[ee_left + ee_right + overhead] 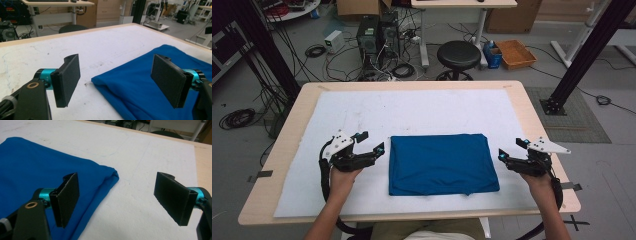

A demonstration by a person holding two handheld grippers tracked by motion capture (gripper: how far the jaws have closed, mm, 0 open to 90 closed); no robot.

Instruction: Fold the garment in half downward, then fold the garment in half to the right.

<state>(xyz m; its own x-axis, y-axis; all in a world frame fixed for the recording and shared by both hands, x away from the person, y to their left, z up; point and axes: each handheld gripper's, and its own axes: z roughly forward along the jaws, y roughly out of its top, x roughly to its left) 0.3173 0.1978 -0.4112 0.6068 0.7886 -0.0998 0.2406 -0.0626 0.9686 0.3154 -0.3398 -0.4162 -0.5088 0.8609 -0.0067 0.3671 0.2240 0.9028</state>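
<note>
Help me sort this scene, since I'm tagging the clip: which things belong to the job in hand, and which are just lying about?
Part of the job:
- folded blue cloth
- left tool, open beside it
- right tool, open beside it
- white mat under the cloth

Just lying about:
- black stool
- brown tray on the floor
- computer tower
- floor cables

One blue cloth, two hand-held grippers.

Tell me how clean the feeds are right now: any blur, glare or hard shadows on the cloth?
High view: even light, no glare, the blue cloth sharp enough, only soft shadows under the left gripper and right gripper. Left gripper view: jaws crisp, the background room slightly soft. Right gripper view: the white mat is bright but not blown out, and the cloth's folded corner reads clearly.
</note>
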